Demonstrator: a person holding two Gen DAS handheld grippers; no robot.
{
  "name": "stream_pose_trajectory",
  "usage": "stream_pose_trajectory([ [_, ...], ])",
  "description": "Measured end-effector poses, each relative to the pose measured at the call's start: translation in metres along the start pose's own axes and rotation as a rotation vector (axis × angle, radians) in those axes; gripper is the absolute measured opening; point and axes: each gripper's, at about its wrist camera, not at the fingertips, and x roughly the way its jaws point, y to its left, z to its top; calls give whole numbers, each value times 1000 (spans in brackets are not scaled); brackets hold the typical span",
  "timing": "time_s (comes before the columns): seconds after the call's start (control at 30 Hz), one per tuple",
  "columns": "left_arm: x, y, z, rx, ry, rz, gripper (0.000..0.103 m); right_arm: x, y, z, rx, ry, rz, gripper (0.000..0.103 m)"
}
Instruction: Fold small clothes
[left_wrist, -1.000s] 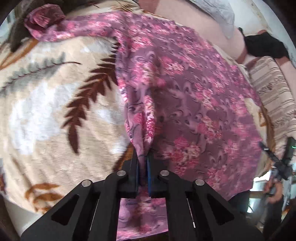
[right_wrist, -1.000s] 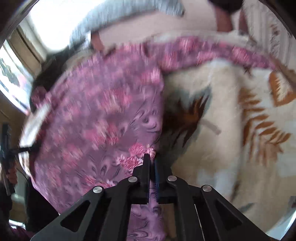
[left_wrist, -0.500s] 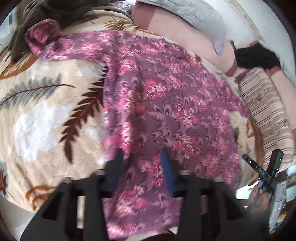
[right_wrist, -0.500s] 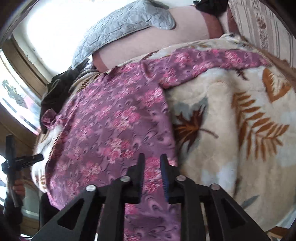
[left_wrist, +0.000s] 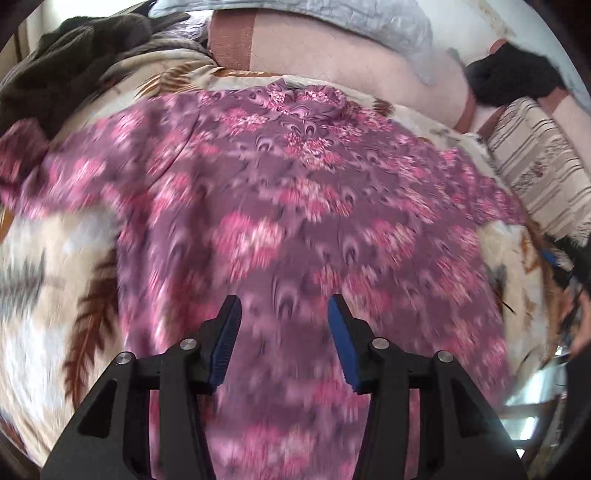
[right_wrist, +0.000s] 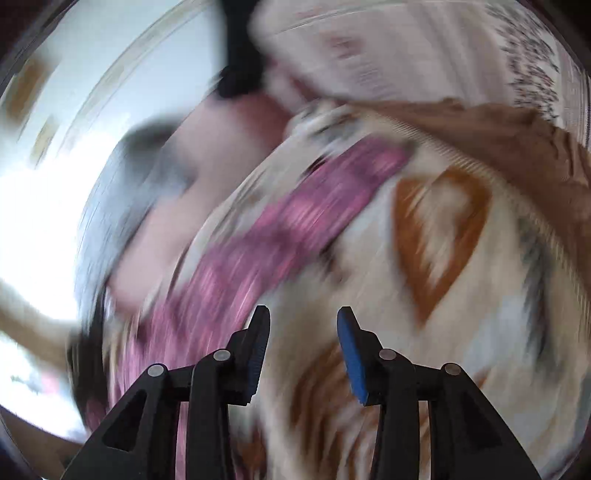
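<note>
A purple shirt with pink flowers (left_wrist: 295, 206) lies spread flat on a cream blanket with brown leaf prints (left_wrist: 48, 266). Its collar points to the far side and its sleeves reach out left and right. My left gripper (left_wrist: 284, 314) is open and empty, hovering over the shirt's lower middle. My right gripper (right_wrist: 303, 325) is open and empty above the blanket (right_wrist: 461, 295), to the right of the shirt's long sleeve (right_wrist: 295, 221). The right wrist view is heavily blurred.
A pink bolster (left_wrist: 351, 70) with a grey quilted pillow (left_wrist: 332, 22) lies beyond the shirt. Dark clothes (left_wrist: 66, 70) are piled at the far left, a black item (left_wrist: 513, 74) at the far right. A striped cushion (left_wrist: 543, 166) borders the right.
Both grippers let go of the shirt's hem and opened. The shirt settled flat. The left gripper moved over the shirt's middle; the right swung out toward the right sleeve and blanket.
</note>
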Motion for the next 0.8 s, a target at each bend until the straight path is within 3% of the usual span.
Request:
stream_pose_trajectory([
  [0.1,30,-5,18,-14,9,37,47,28,-22,39,129,-46,-35,46],
  [0.2,53,-6,21,-69,31,10,47,56,-33,59,197,-80,-50,47],
  [0.27,58,-10,18,-61,8,28,50,74,-35,71,210,-105,-54,50],
  [0.33,58,-13,15,-25,-18,21,59,91,-33,72,210,-110,-51,57],
  [0.43,55,-16,12,0,-25,18,62,119,-23,74,183,-78,-48,59],
  [0.47,55,-15,13,3,-21,14,62,119,-19,72,164,-93,-58,56],
  [0.53,55,-16,18,0,-7,5,62,114,-10,77,123,-128,-41,11],
  [0.6,50,-16,27,-1,-19,-7,60,100,-1,86,78,-175,-57,11],
  [0.7,38,-11,42,-8,-104,22,60,75,3,98,18,-284,-88,10],
  [0.8,53,2,52,-73,-68,11,60,91,-21,102,76,-198,-196,10],
])
